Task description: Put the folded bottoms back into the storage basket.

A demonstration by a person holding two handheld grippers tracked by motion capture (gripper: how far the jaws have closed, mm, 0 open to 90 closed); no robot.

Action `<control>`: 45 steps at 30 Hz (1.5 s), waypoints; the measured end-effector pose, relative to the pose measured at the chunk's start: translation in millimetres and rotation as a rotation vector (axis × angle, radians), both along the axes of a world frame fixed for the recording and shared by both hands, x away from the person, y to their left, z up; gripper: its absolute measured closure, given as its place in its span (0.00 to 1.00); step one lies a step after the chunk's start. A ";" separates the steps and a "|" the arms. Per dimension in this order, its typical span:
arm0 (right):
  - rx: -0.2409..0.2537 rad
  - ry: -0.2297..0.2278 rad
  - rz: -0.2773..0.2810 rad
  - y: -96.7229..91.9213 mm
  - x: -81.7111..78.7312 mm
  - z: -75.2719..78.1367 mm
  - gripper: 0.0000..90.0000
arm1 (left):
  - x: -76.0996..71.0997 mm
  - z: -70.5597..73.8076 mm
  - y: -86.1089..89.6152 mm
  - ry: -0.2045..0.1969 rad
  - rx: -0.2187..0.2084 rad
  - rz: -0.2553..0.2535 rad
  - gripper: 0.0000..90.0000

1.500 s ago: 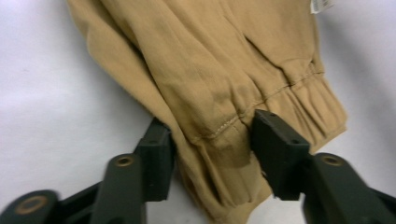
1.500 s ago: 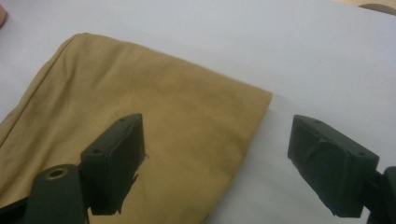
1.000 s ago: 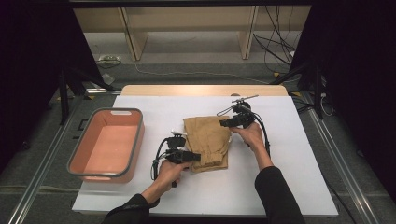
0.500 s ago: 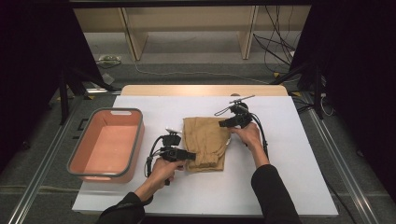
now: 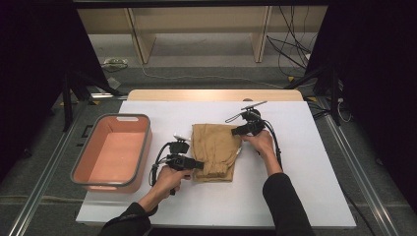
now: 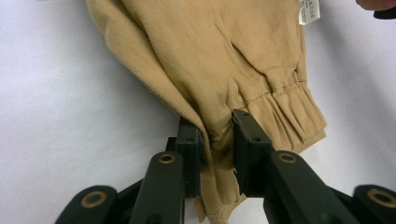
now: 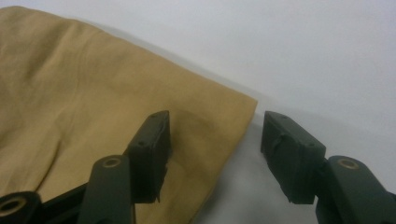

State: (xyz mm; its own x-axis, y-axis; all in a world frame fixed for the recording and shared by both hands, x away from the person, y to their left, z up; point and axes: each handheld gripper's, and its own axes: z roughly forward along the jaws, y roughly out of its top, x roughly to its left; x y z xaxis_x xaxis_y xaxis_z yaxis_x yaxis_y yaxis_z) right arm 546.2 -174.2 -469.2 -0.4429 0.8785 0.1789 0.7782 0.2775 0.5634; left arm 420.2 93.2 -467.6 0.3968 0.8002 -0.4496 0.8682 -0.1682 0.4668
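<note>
A folded tan garment (image 5: 214, 152) lies on the white table (image 5: 295, 196). My left gripper (image 5: 196, 163) comes in from the left at the garment's near left edge. In the left gripper view it (image 6: 217, 126) is shut on a bunched fold of the garment (image 6: 224, 56) beside a gathered cuff (image 6: 289, 107). My right gripper (image 5: 235, 132) sits at the far right corner. Its jaws (image 7: 215, 126) have just been closing and still stand apart, with the garment's corner (image 7: 224, 112) between them and the right pad clear of the cloth.
A salmon-coloured plastic basket (image 5: 78, 162) stands at the table's left edge, beside the left hand. A white label (image 6: 309, 10) hangs from the garment's far side. Bare tabletop stretches to the right and front. Cables lie on the floor behind the table.
The left hand has shifted slightly to the left with the cloth's edge, and the garment lies a little flatter. The right hand has stayed at the far right corner.
</note>
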 end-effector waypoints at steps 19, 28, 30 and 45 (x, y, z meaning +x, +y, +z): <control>-0.013 0.020 -0.015 7.5 0.4 -3.5 0.82 | -0.2 0.8 -2.5 -0.011 0.019 -0.010 0.80; -0.027 -0.032 0.014 12.5 -3.6 2.5 0.98 | -0.7 5.3 -2.6 -0.021 0.013 -0.019 0.82; -0.022 -0.051 0.014 12.1 -5.0 6.9 0.98 | -0.5 8.2 -3.2 -0.019 0.010 -0.019 0.82; 0.039 -0.189 0.042 17.7 -19.6 47.7 0.98 | -6.1 37.8 7.5 -0.071 -0.023 -0.043 0.82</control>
